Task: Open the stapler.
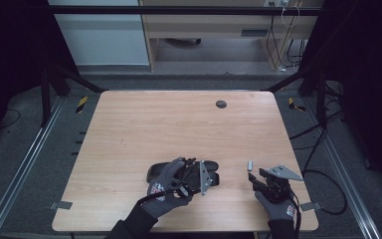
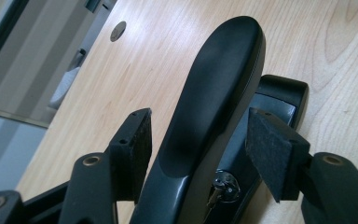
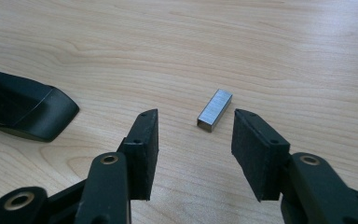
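One black stapler, one staple strip, two grippers

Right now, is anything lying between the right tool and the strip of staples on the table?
Nothing visible. The staple strip lies on bare wood just ahead of the open right tool, roughly in line with the gap between its jaws. The black stapler sits well off to the side.

The high view is dim, its side edges nearly black, with the table evenly and softly lit; both gripper views are brighter, daylight-toned; a soft sheen lies on the black stapler; the near tongs look slightly soft; shadows stay faint and diffuse.
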### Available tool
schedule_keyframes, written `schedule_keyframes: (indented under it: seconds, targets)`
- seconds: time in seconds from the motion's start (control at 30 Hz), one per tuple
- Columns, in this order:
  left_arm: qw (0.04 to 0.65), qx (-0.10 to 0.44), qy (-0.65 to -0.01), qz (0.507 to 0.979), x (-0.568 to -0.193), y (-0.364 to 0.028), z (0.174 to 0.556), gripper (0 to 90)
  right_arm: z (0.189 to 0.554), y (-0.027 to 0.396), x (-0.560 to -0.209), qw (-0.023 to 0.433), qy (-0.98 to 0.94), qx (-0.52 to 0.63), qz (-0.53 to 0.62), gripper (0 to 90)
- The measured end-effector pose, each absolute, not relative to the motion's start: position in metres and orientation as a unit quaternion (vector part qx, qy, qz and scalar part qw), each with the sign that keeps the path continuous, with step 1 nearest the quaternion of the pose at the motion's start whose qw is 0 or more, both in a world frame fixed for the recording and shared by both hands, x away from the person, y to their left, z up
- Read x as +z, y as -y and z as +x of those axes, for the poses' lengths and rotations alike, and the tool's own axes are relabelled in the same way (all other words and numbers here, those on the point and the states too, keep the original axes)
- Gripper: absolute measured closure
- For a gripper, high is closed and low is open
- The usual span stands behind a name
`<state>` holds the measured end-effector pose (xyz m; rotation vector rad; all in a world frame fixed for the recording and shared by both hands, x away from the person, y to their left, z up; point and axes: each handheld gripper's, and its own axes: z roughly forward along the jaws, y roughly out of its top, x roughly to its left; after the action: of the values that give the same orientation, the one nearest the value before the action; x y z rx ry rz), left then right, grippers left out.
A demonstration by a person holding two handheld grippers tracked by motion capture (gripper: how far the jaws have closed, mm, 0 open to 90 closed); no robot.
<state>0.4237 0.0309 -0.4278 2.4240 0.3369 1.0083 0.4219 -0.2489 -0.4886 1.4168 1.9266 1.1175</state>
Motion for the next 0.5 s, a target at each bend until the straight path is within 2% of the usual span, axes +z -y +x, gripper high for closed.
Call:
schedule_keyframes:
  seconds: [0.5]
  targets:
    - [0.194, 0.413, -0.094, 0.885, -0.439, -0.016, 0.424, 44.0, 0.422, 0.249, -0.488, 0.241, -0.709, 0.413, 0.519, 56.3]
